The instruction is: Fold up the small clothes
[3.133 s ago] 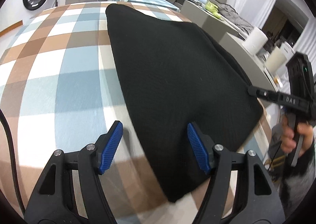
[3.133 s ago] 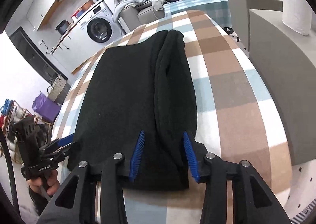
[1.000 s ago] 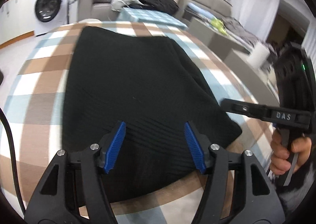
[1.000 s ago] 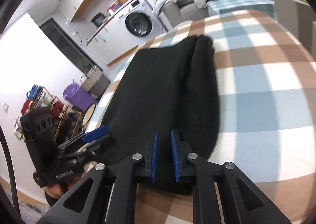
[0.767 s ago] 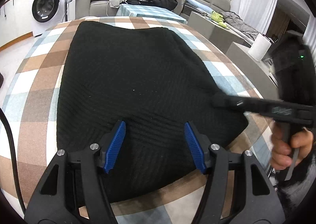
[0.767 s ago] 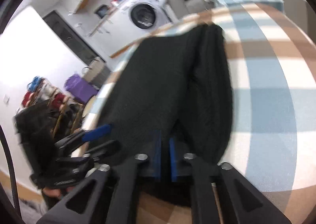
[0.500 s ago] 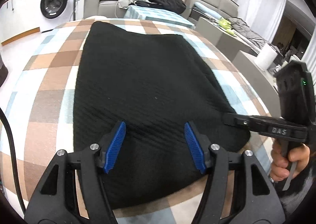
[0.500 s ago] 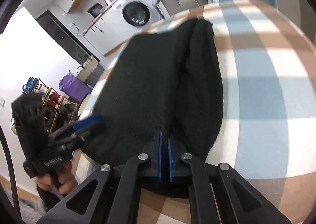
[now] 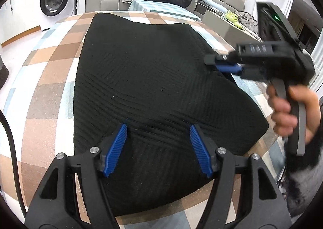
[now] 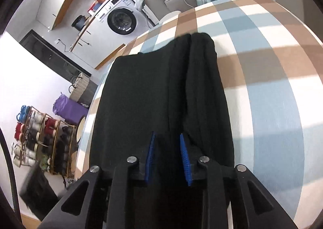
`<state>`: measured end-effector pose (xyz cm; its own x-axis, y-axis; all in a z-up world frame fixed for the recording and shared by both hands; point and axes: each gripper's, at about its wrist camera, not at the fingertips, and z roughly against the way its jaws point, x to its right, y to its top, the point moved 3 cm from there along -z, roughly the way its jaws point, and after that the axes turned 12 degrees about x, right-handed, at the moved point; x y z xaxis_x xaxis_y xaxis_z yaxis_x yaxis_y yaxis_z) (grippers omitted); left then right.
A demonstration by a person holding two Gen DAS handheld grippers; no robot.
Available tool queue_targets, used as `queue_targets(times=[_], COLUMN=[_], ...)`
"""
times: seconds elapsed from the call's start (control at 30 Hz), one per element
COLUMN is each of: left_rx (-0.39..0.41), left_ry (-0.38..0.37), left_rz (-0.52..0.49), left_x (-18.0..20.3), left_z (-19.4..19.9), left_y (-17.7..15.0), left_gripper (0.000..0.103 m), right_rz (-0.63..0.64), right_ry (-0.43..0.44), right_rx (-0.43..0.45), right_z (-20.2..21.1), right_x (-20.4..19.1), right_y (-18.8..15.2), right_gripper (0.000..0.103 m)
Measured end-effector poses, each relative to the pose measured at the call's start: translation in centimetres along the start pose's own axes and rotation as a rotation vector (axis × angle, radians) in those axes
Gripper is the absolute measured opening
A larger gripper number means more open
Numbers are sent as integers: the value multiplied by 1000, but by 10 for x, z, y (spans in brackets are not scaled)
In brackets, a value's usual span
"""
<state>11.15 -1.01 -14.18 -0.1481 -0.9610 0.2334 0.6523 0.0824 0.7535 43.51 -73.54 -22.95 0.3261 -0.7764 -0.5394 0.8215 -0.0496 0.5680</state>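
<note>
In the left wrist view, a black knitted garment (image 9: 153, 79) is seen spread flat across a bench covered with a checked cloth (image 9: 46, 79) of brown, pale blue and white. The left hand-held gripper (image 9: 158, 148) is held over the garment's near edge at 6 o'clock, its blue pads (image 9: 116, 148) spread wide and pressing on nothing. At 3 o'clock the right hand-held gripper (image 9: 226, 66) is gripped by a hand (image 9: 288, 111) above the garment's right side. A washing machine (image 9: 54, 0) is seen at 11 o'clock. In the right wrist view, the garment (image 10: 141, 97) is shown with a folded strip lying along its right edge. The right hand-held gripper (image 10: 167, 158) is placed above the near hem at 6 o'clock; its jaws have just been opening, are slightly parted, and the fabric is released.
</note>
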Motion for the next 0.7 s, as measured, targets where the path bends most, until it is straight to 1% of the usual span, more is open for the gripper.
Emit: queue_targets(times=[0.03,0.07,0.1,0.17,0.23,0.27,0.33,0.37,0.4,0.43,0.47,0.5,0.57,0.63,0.7], left_rx=[0,1,3,7,8,8,9,9,10,13,17,22,32,31,25], left_ry=[-3,-5,-8,-10,-13,-13,-16,-18,-19,-22,-25,-25,-28,-25,-16], left_rz=[0,0,1,-2,-7,-7,-8,-6,-3,5,9,12,15,9,6], left_x=[0,0,-2,-1,0,0,0,0,0,-1,-1,-1,-1,-1,-2], left_z=[0,1,0,0,0,0,1,1,2,3,5,6,10,10,10], left_y=[0,0,0,-1,-1,-1,-1,-1,-1,0,1,1,2,1,-1], left_gripper=[62,62,62,63,64,64,64,64,64,64,64,64,64,64,64], right_rz=[-7,-7,8,10,-3,-3,10,23,24,38,80,120,131,114,91], right_ry=[4,4,-20,-26,-26,-32,-19,-15,-7,24,44,36,24,-14,-52], right_rx=[-3,20,40,55,39,42,49,38,34,53,104,148,175,154,97], right_z=[1,4,6,10,-1,-5,-12,-17,-19,-16,-7,2,9,3,-11], right_x=[0,-1,0,1,4,5,3,0,-2,-9,-18,-26,-29,-21,-11], right_y=[5,10,14,14,18,20,25,27,27,29,33,38,46,52,48], right_gripper=[26,32,37,38,38,38,29,14,8,7,7,6,6,6,10])
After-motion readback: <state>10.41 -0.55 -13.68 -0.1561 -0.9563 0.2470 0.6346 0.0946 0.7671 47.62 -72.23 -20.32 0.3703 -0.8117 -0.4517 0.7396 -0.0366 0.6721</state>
